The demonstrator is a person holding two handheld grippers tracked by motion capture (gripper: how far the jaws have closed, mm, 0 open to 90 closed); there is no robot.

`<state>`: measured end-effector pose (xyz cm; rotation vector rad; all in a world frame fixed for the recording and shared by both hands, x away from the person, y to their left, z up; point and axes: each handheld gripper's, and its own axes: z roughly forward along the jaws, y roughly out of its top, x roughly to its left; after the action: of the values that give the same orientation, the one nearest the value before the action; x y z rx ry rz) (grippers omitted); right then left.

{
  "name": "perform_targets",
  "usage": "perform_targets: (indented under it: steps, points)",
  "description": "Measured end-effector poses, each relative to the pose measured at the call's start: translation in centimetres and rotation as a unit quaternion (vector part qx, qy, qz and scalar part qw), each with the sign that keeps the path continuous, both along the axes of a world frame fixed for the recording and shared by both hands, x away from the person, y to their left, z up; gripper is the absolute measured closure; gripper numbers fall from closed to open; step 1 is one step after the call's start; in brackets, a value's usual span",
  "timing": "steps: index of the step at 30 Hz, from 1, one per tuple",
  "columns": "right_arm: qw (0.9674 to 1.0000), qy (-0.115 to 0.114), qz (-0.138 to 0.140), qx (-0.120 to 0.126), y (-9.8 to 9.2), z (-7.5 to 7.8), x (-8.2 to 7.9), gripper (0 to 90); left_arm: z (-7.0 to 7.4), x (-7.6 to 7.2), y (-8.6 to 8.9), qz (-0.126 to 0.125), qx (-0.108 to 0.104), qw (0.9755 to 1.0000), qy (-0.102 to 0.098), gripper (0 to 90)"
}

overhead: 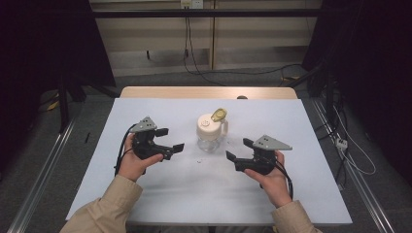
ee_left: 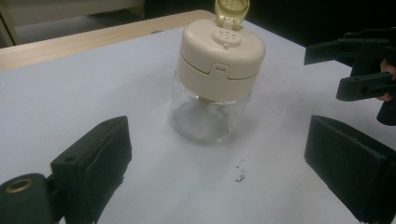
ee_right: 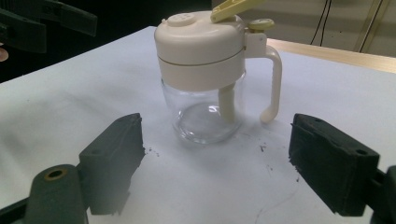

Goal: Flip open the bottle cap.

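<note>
— Where's the jar from your tongs?

— The clear glass jar with a cream plastic lid and raised yellow flip cap [overhead: 212, 132] stands upright between them on the white table sheet [overhead: 145, 194]. My left gripper [overhead: 171, 140] and right gripper [overhead: 238, 150] flank it, both released, touching nothing.

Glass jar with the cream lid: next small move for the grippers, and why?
Probably bring the right gripper in toward the jar to steady its glass body. The jar stands upright between both grippers, touched by neither; both sets of jaws stand open and aimed at it. Its yellow flip cap is already up, and its handle faces the right gripper's side.
</note>
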<state>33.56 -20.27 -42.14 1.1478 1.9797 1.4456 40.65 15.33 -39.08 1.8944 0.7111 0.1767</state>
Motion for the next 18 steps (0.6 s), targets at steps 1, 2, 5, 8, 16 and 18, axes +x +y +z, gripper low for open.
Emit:
perform_targets:
  steps: [1,2,5,8,16,18]
  points:
    - [1.0000,0.001,-0.001,-0.001,-0.1,0.0,-0.1,17.5,-0.1,-0.1,0.1,0.001,-0.002,1.0000,0.003,7.3]
    - [1.0000,0.001,-0.002,-0.003,-0.2,-0.1,-0.1,17.3,-0.2,-0.1,0.3,0.002,-0.001,1.0000,0.003,7.3]
    - [1.0000,0.003,-0.004,-0.004,-0.5,-0.3,-0.3,16.8,-0.5,-0.2,0.7,0.006,0.000,1.0000,0.003,7.3]
    - [1.0000,0.005,-0.005,-0.007,-0.7,-0.5,-0.5,16.5,-0.7,-0.3,1.0,0.008,0.001,1.0000,0.005,7.2]
    - [0.9999,0.006,-0.010,-0.007,-1.3,-0.9,-1.0,16.3,-1.1,-0.9,1.9,0.009,-0.001,1.0000,0.003,7.2]
    - [0.9999,0.007,-0.011,-0.008,-1.5,-1.0,-1.2,16.2,-1.2,-1.0,2.2,0.009,0.000,1.0000,0.003,6.9]
